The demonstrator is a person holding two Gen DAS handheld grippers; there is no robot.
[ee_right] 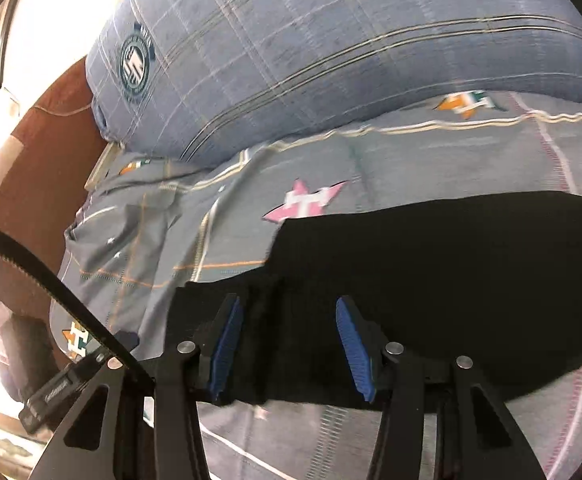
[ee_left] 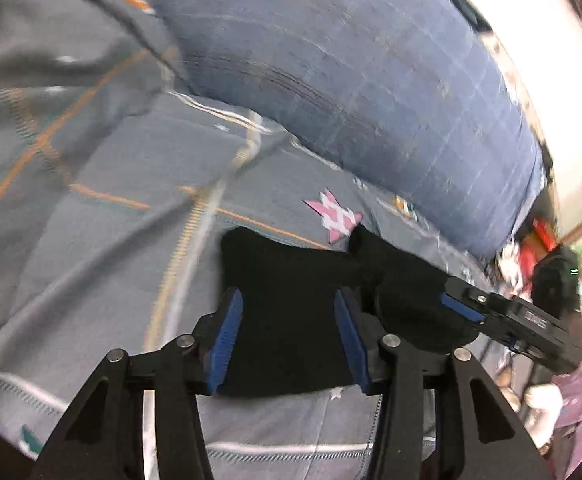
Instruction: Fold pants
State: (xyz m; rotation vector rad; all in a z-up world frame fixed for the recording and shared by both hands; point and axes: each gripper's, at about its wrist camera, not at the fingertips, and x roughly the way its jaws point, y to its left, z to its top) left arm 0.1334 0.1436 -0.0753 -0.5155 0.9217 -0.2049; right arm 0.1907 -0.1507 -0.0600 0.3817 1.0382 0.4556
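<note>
Pants (ee_right: pixel 451 280), black, lie bunched on a grey patterned bed (ee_left: pixel 91 220). Left gripper (ee_left: pixel 289 340) and right gripper (ee_right: pixel 289 344) hover above with fingers spread wide, holding nothing.

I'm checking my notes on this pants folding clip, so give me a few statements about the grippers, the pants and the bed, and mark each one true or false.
1. The left gripper is open. True.
2. The pants are white. False: they are black.
3. The pants lie on a grey patterned bedsheet. True.
4. The right gripper is clamped shut on the pants. False: its jaws are spread apart over the fabric.
5. A blue checked pillow lies beyond the pants. True.
</note>
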